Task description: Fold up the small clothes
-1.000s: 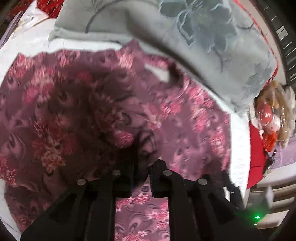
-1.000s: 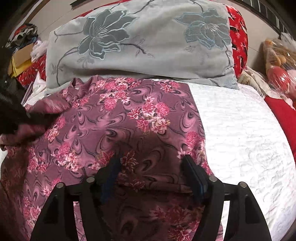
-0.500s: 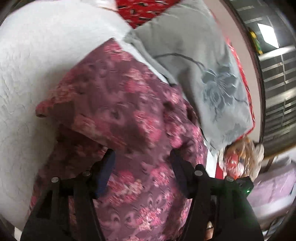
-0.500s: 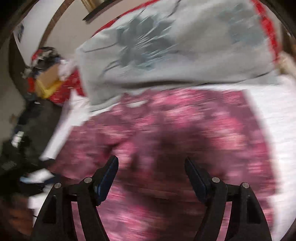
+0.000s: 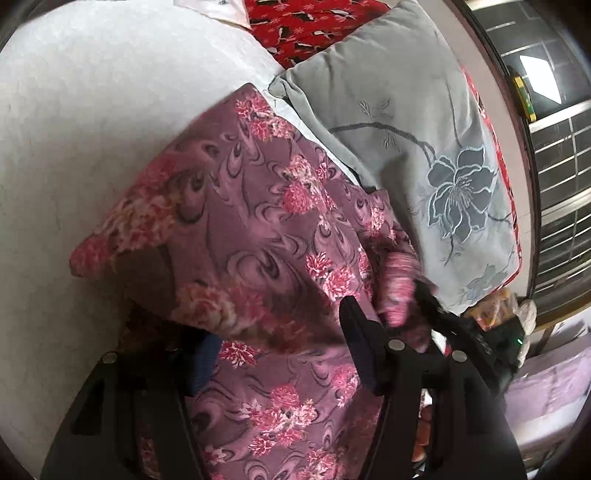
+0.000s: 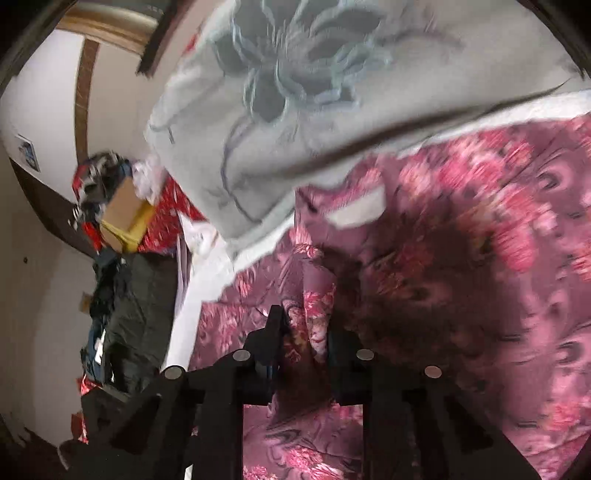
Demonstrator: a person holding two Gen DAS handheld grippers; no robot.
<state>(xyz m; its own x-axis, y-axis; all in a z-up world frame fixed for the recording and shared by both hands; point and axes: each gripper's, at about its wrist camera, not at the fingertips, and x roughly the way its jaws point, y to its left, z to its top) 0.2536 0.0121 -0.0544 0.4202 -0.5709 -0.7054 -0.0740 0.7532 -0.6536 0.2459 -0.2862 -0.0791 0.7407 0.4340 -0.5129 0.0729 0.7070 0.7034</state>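
Note:
A mauve garment with pink flowers (image 5: 258, 236) lies on the white bedspread (image 5: 74, 129), one flap folded over with a raised corner at the left. My left gripper (image 5: 280, 347) is open over the garment, cloth lying between its fingers. My right gripper (image 6: 306, 332) is shut on a bunched fold of the garment (image 6: 461, 277) near its neck opening. In the left wrist view the right gripper (image 5: 410, 291) shows at the garment's right edge, pinching cloth.
A grey pillow with a blue flower (image 5: 424, 140) lies just behind the garment; it fills the top of the right wrist view (image 6: 314, 92). Red cloth (image 5: 314, 26) lies behind it. A cardboard box (image 6: 125, 214) and dark bags (image 6: 129, 306) stand beside the bed.
My left gripper let go of the garment and opened, then swung left. My right gripper moved to the garment's neck area and shut on a fold.

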